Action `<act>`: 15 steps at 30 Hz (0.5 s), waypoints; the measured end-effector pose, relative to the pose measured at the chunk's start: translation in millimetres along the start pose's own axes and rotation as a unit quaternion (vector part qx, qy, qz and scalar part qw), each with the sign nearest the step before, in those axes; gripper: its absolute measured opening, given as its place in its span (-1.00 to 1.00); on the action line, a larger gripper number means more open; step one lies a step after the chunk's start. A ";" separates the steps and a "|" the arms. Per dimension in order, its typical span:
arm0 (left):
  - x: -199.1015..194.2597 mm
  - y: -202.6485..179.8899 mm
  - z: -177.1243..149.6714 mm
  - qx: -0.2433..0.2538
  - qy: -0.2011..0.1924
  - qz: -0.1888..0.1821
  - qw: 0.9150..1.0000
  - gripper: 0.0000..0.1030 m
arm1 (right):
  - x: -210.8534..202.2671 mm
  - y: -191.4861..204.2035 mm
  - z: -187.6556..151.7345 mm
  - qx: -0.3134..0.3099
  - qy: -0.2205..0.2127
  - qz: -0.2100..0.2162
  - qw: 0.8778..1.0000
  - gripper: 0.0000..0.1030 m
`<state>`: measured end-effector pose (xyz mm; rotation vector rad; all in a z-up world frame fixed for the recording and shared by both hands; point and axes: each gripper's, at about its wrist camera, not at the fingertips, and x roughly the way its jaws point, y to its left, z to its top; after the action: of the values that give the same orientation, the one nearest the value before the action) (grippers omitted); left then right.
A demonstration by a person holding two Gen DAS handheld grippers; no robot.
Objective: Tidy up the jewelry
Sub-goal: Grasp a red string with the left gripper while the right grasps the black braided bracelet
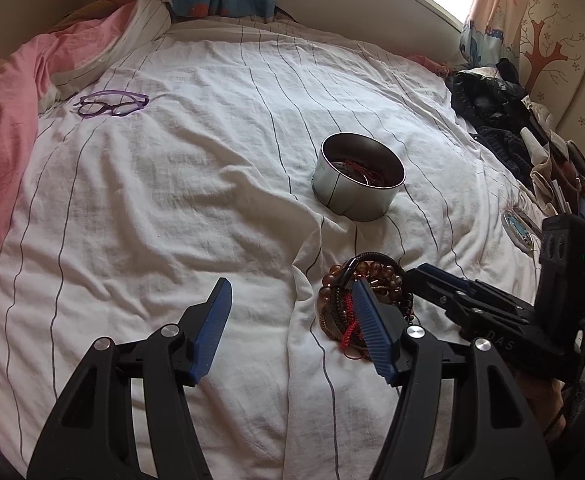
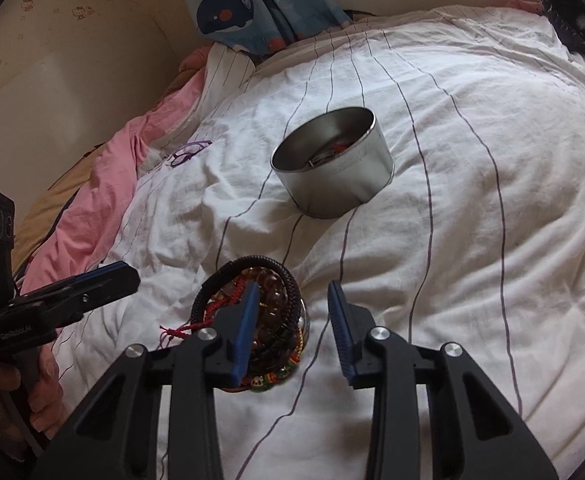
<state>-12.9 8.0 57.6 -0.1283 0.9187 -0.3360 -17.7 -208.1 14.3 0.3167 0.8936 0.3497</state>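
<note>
bracelets: loose tangled pile (image 1: 366, 300) of beads, cord and red string on the white bedsheet (image 1: 172, 200), just in front of both tongs
handling: light, floppy, likely to snag; beads hard and slippery. Best to pinch the thick black braided loop (image 2: 280, 280)
left gripper (image 1: 292, 328): wide open, empty, right finger over the pile
right gripper (image 2: 294, 328): part open, empty, left finger over the pile
tin (image 2: 332, 160): open, some jewelry inside, beyond the pile
room: soft creased bed, clear path to the tin; glasses (image 1: 112, 103) well apart
</note>
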 end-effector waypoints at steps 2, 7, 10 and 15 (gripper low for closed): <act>0.9 -1.9 -0.5 0.006 0.000 0.002 1.000 0.17 | 9.6 -0.8 -0.3 0.000 0.022 0.014 1.000 -0.59; 4.9 -2.2 -0.3 0.004 0.004 0.004 1.000 0.17 | -8.8 7.7 1.8 -0.023 -0.010 0.003 1.000 -0.82; 6.7 -11.8 -1.8 0.024 0.007 -0.002 1.000 0.17 | -34.0 2.9 6.2 -0.019 -0.044 0.001 0.999 -0.82; 12.8 -40.5 -9.9 0.083 0.016 -0.017 0.996 0.17 | -47.9 -25.8 6.2 0.012 -0.046 -0.041 0.998 -0.82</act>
<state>-23.0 -34.1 52.1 0.0134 0.9171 -0.4454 -36.2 -252.3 40.9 0.3152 0.8181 0.2463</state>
